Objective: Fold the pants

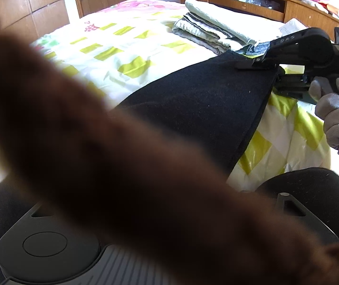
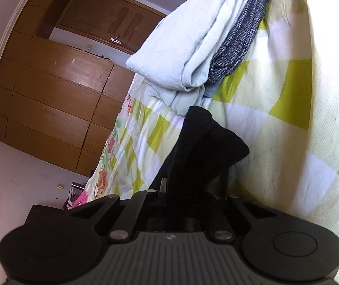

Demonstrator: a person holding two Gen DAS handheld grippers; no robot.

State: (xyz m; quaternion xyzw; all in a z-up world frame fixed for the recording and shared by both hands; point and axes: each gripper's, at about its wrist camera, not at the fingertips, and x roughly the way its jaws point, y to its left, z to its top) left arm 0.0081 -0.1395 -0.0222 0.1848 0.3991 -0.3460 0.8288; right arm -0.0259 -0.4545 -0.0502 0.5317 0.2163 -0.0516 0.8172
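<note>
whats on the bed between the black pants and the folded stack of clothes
Only bare quilt. In the right wrist view the black pants end just short of the folded stack, with a narrow strip of yellow-and-white quilt between them and no other item there.

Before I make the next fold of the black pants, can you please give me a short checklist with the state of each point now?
1. Right gripper holds the black pants corner: ok, shut on the cloth.
2. Left gripper grip: cannot tell, blurred brown cloth covers its fingers.
3. Held edge taut between both grippers: cannot tell.
4. Folded stack apart from the pants: ok, though near.
5. Quilt free for laying down: ok.
</note>
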